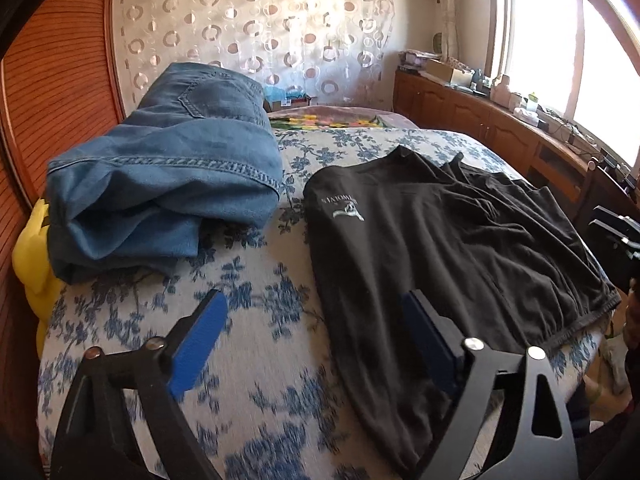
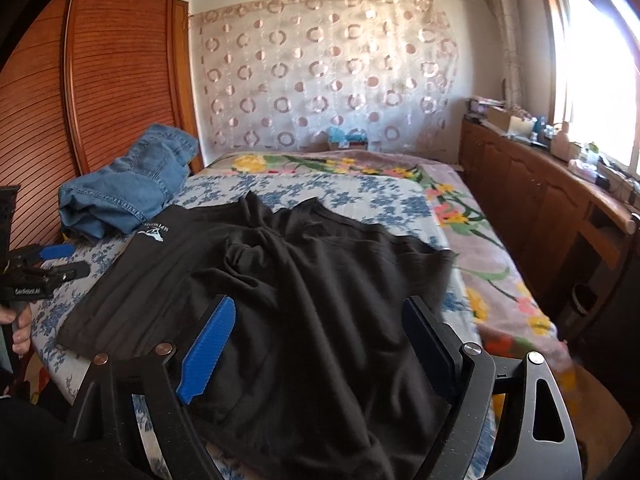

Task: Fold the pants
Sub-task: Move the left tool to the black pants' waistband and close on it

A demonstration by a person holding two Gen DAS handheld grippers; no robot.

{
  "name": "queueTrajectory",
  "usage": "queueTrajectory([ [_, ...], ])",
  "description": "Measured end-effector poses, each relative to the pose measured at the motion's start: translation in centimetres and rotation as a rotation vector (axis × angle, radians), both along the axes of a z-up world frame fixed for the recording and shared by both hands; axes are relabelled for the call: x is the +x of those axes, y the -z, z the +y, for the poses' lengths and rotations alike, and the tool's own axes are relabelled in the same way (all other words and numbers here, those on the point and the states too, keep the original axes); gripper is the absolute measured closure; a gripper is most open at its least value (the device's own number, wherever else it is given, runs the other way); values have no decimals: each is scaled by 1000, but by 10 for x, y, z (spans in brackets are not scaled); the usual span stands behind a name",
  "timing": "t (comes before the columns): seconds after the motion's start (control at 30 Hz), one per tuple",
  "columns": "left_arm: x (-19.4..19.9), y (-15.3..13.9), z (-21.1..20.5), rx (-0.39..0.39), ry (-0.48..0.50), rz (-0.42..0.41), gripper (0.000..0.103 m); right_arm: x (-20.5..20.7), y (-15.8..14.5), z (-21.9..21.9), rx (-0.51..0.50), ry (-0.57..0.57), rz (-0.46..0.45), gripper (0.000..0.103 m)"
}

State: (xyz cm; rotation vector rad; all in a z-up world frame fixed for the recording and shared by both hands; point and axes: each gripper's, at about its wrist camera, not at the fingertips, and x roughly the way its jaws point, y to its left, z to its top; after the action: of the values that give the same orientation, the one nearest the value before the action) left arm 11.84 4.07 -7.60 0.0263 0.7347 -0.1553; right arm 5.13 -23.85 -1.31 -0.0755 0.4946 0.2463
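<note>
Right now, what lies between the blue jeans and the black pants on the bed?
Only a bare strip of the blue-flowered bedspread separates the blue jeans from the black pants; the left wrist view shows it best.

Home bedroom: bed (image 2: 400,200), wardrobe (image 2: 100,80).

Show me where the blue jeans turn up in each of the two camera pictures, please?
Left wrist view: the blue jeans fill the upper left, bunched on the bed beside the wooden wardrobe.
Right wrist view: the blue jeans sit smaller at middle left, beyond the black pants.
Shared landmark: the white logo on the black pants, lying near the jeans in both.
</note>
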Motion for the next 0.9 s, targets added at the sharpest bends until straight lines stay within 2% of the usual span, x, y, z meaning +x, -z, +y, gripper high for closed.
queueTrajectory([
  [0.27, 39, 3, -3, 15, 40, 30, 39, 21, 9, 24, -40, -96, 88, 20],
  [0.4, 57, 4, -6, 40, 46, 41, 46, 20, 5, 23, -67, -113, 114, 20],
  [0.63, 77, 9, -11, 48, 60, 80, 48, 16, -4, 13, -49, -96, 112, 20],
  [0.73, 84, 13, -10, 24, 61, 104, 51, 13, -3, 11, -39, -91, 109, 20],
  [0.8, 89, 17, -10, 30, 53, 119, 66, 8, -3, 7, -32, -86, 107, 20],
  [0.87, 90, 20, -13, 45, 64, 129, 71, 4, -4, 6, -30, -81, 96, 20],
  [0.9, 90, 19, -14, 38, 74, 130, 78, -2, -5, 2, -27, -85, 96, 20],
])
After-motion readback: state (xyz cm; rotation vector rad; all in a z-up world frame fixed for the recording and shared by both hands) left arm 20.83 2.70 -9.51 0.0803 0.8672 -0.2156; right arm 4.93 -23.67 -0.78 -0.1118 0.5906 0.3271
